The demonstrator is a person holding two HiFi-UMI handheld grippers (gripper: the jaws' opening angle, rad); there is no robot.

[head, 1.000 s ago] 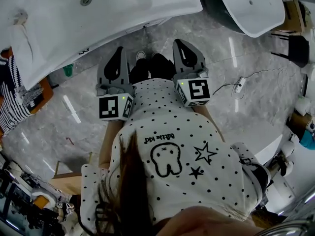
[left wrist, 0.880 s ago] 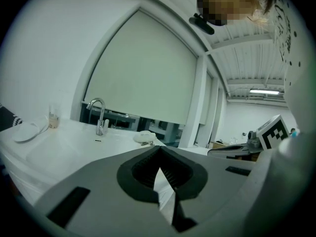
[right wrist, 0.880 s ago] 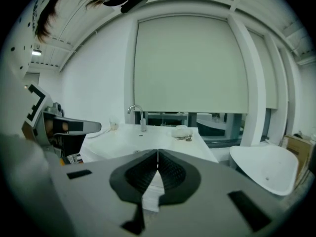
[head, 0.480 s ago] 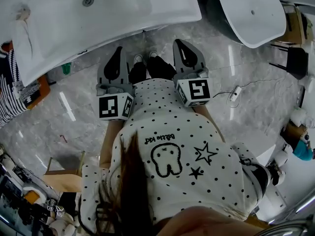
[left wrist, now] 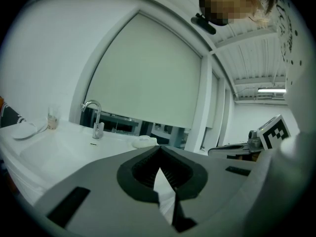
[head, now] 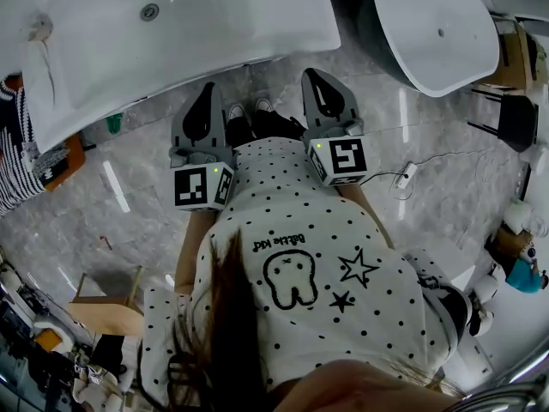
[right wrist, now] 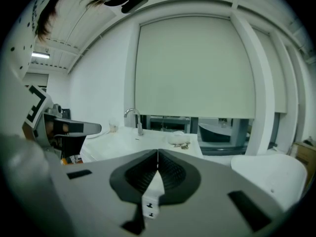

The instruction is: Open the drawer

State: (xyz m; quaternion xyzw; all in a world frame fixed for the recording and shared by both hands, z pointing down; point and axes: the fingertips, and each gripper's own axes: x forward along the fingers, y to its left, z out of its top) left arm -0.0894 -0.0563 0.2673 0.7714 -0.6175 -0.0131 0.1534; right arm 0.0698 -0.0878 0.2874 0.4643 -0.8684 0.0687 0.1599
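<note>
As the person has walked forward over the last second, the white vanity counter with a sunken basin has slid lower and closer in the head view. Its front edge is now near the tips of both claws. The white freestanding tub has likewise grown at upper right.

Left gripper: jaws together, nothing between them. Right gripper: tips also meeting, empty. Both are held side by side over the grey marble floor, pointing at the vanity.

Reading: still the approach; no contact made. The jaws would likely have to part before either can take a handle.

Drawer: not visible in any view. The head view looks down on the counter top, so the front face below the overhang is hidden. The drawer is probably in that front. The gripper views show only the top and the chrome tap. No handle or seam can be made out.
</note>
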